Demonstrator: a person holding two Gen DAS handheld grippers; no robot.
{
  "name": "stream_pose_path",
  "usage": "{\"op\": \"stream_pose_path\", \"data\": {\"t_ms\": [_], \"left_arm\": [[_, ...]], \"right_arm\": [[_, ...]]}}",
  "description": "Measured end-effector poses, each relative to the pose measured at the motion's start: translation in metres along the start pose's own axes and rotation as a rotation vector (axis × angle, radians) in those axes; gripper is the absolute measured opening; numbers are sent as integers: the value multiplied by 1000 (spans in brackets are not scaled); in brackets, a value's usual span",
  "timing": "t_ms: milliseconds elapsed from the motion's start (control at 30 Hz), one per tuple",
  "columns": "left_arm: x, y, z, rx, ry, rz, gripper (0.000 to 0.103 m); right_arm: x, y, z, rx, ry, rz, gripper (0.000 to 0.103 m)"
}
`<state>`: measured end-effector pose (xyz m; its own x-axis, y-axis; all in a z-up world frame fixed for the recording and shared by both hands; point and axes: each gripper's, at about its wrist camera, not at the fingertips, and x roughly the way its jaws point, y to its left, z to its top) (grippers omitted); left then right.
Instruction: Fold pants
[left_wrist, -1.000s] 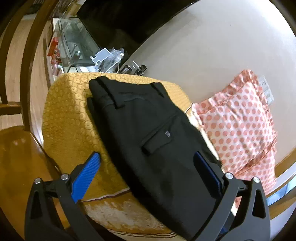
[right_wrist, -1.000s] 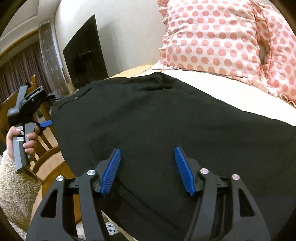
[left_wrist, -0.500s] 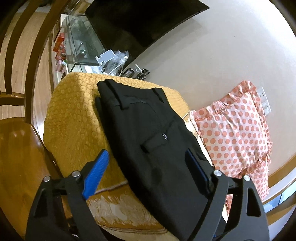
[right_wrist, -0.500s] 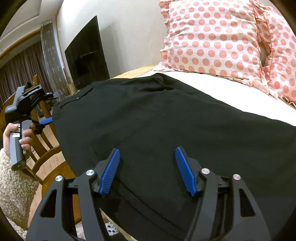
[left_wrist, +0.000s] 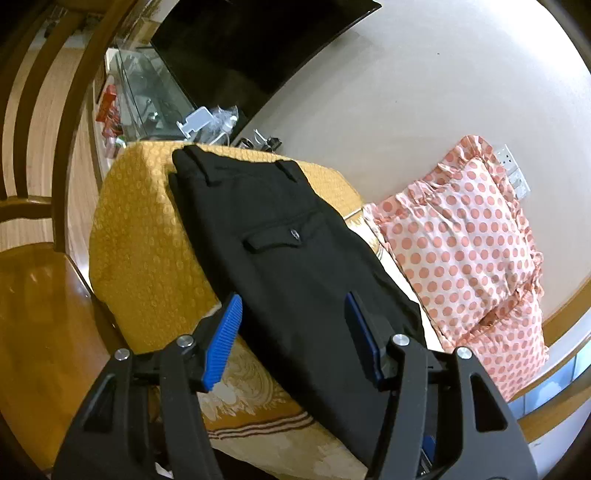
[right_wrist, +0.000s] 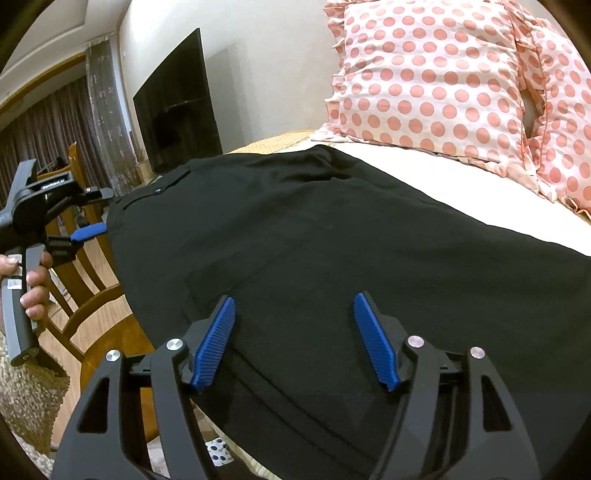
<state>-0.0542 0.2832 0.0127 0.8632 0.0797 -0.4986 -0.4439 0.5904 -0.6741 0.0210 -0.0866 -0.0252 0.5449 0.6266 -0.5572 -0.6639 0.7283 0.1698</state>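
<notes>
We find the black pants (left_wrist: 291, 258) laid flat along a yellow patterned cover (left_wrist: 147, 236), waistband at the far end from the left gripper (left_wrist: 293, 334) and the back pocket flap facing up. The left gripper's blue pads stand apart over the near stretch of the garment; its jaws have just been closing, yet no cloth is pinched between them, and we record them as released. The right gripper (right_wrist: 295, 334) sits low over the dark fabric, jaws having just been opening, pads apart and gripping nothing. In the right wrist view the left gripper appears well off to the left, at the pants' edge, held by a hand (right_wrist: 31, 284) in a fleecy sleeve. Pink polka-dot pillows (right_wrist: 436, 74) lie beyond the pants, ahead and to the right of the right gripper.
</notes>
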Motion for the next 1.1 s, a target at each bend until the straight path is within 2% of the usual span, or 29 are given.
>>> {"op": "stream_pose_path", "data": {"t_ms": [133,233,267,433,567,800,1033,1100], "left_arm": [[7,-1,-2,-12,43,-21,51],[13,0,-8,-25,71,-22,43],[14,1,-9,-29,74,-19,39],[14,5,-9,-42,81,-9,31],[14,9,-10,-55,82,10,18],[12,14,-14,-39,102,13,2],[5,17,-22,0,106,17,2],[4,16,-19,5,101,13,6]], "right_arm": [[0,0,0,-3,0,0,70],[0,0,0,-5,3,2,71],[0,0,0,-6,3,2,71],[0,1,0,-6,5,-1,71],[0,1,0,-6,5,-1,72],[0,2,1,-7,5,-3,74],[0,3,0,-11,7,-2,77],[0,3,0,-13,9,0,77]]}}
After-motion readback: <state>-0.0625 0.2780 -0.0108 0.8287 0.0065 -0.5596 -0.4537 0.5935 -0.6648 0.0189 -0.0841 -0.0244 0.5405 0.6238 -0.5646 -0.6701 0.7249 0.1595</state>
